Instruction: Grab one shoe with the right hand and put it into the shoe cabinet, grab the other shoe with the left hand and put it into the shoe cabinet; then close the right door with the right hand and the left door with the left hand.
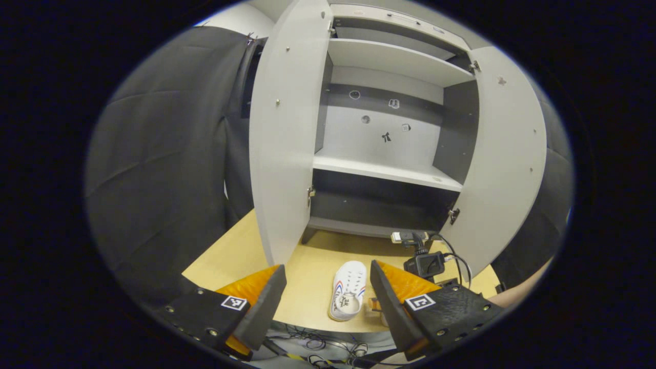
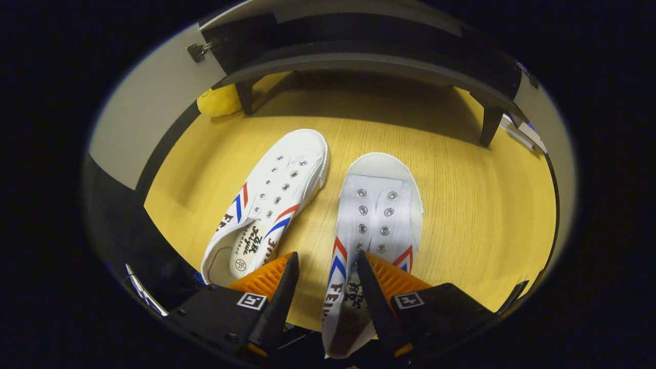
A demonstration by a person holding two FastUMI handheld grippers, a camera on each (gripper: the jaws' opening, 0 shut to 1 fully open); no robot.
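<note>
Right gripper view: right tool (image 2: 324, 279) perhaps grips shoe (image 2: 376, 215), heel hidden.

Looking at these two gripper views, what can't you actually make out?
- Right gripper view: heel of the right shoe is hidden behind the right gripper fingers; whether both press it is unclear.
- Right gripper view: the yellow object is partly hidden by a cabinet leg; what it is, unclear.
- Left gripper view: a shoe is partly hidden behind the left gripper finger.
- Left gripper view: small stickers on the cabinet back are too small.
</note>
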